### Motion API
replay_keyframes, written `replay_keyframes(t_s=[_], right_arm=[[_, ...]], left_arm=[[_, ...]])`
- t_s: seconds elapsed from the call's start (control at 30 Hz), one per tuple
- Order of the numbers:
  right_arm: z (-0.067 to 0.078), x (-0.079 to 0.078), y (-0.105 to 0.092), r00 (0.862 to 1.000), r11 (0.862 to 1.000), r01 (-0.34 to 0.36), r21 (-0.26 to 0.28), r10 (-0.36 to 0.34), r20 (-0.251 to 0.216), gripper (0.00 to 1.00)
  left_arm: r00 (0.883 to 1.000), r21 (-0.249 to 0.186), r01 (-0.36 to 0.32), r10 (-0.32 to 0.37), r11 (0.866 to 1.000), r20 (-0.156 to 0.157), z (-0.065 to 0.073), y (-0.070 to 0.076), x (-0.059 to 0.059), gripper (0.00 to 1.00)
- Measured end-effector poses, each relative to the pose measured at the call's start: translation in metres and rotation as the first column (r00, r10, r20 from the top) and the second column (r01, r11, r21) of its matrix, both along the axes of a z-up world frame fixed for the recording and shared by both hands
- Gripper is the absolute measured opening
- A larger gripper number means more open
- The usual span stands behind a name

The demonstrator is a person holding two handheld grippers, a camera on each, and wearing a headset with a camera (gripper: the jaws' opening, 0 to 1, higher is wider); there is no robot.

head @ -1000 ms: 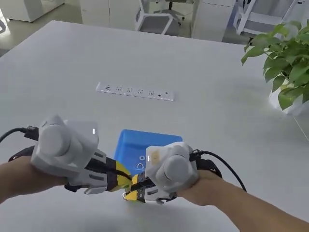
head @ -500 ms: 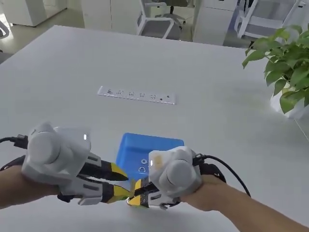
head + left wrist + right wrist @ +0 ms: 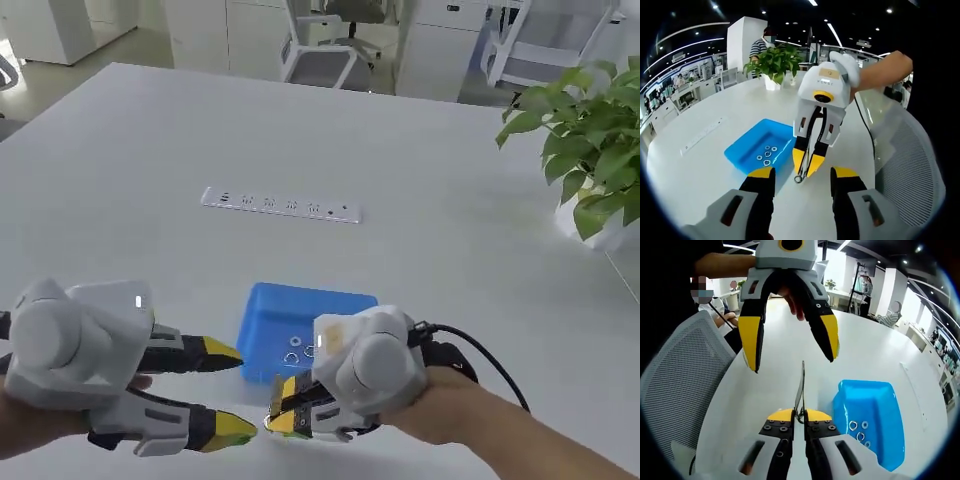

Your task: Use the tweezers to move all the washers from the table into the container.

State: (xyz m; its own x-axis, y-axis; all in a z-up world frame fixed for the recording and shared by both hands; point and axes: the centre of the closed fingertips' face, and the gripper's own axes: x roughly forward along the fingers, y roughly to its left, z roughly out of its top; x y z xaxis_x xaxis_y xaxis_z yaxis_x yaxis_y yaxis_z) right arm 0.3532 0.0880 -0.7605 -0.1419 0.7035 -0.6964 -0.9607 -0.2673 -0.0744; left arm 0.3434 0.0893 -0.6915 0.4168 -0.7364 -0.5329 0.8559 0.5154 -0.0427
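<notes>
Currently pinching the tweezers (image 3: 801, 385) in the right claw (image 3: 799, 416), jaws drawn narrow and clamped on the blades partway along, slim tips poking out forward. Hovering opposite with the left claw (image 3: 793, 364) spread wide and gripping nothing, just beyond those tips and above the bench (image 3: 450, 260) close to its near edge. Showing several washers (image 3: 767, 153) lying flat and bunched together on the floor of the blue container (image 3: 777, 134), with that container set a little in from the near edge of the bench, just beside the right claw. Cannot tell about further washers waiting on the bench, nor read the tiny loop at the tweezer tips in the left gripper view as a washer or bare metal.

Probably light, thin, hard and slick little rings, apt to skate across the smooth bench or spring out of a sloppy pinch. Best taken across the band: one tip down through the hole, the other outside the rim, then a gentle, steady squeeze through the right claw. Avoid over-squeezing, for fear of crossing the springy blades and flicking the ring off. Lift level, carry low, and let go close above the container floor to stop any bounce over the wall.
</notes>
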Motion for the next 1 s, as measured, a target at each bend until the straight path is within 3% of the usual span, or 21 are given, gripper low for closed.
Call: replay_keyframes(t_s=[0.13,0.23,0.67,1.0], right_arm=[[0.007,-0.002,-0.001,1.0,1.0,-0.002,0.008,0.002,0.0,0.07],[0.012,-0.003,0.0,1.0,1.0,-0.007,0.009,0.007,0.002,0.07],[0.041,-0.002,0.0,1.0,1.0,-0.008,0.011,0.008,0.004,0.07],[0.056,0.002,-0.002,1.0,1.0,-0.007,0.011,0.007,0.009,0.07]], left_arm=[[0.999,-0.014,-0.041,0.041,0.999,0.015,0.004,0.005,0.001,0.6],[0.997,-0.032,-0.078,0.078,0.996,0.008,0.006,0.01,0.001,0.68],[0.988,-0.057,-0.15,0.151,0.987,0.011,0.007,0.021,-0.002,0.85],[0.982,-0.071,-0.187,0.188,0.98,0.007,0.009,0.027,-0.006,0.92]])
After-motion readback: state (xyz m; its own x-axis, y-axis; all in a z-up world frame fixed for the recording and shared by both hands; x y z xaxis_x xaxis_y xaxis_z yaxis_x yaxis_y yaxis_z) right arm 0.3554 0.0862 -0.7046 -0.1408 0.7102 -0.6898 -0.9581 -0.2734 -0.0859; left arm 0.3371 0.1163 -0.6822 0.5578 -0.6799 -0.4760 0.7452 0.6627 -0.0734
